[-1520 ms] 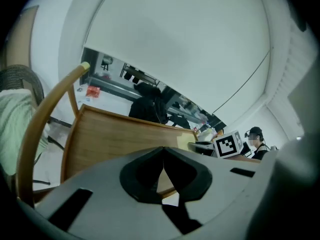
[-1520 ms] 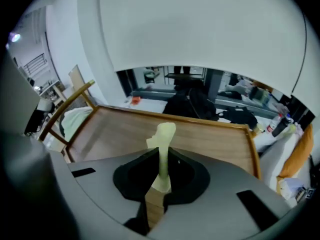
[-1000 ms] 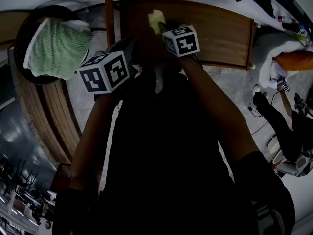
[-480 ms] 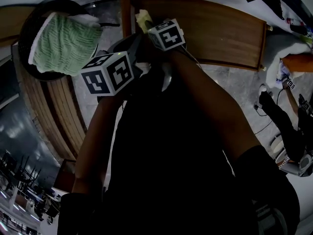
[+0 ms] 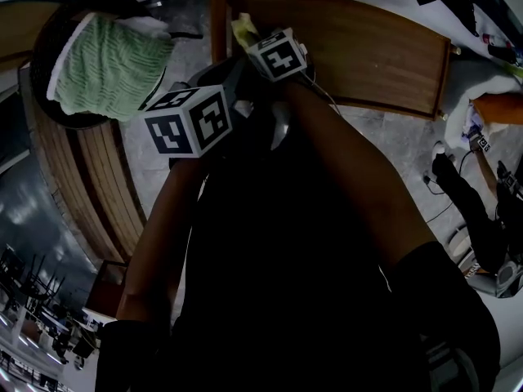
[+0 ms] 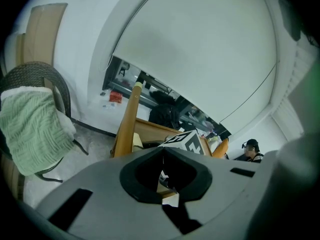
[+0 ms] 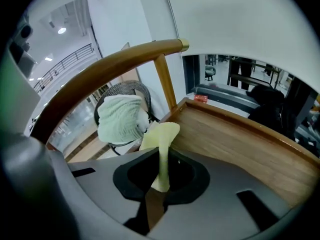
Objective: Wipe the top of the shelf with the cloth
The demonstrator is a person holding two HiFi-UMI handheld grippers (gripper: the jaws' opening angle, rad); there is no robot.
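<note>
Right gripper (image 7: 160, 184) clamps the yellow cloth (image 7: 161, 134) up at 12 o'clock, over the shelf (image 7: 240, 139) top's 9 o'clock end. Left gripper (image 6: 162, 154) is closed, empty. It's a thin pinch, so the cloth could slip free mid-wipe.

Towel (image 5: 110, 64) lies on chair (image 6: 37, 75), left of shelf (image 5: 368, 51).

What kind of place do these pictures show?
Probably an indoor lounge or office lobby: a dark wicker chair draped with a green knitted towel, beside a brown wooden shelf with a raised rim.
</note>
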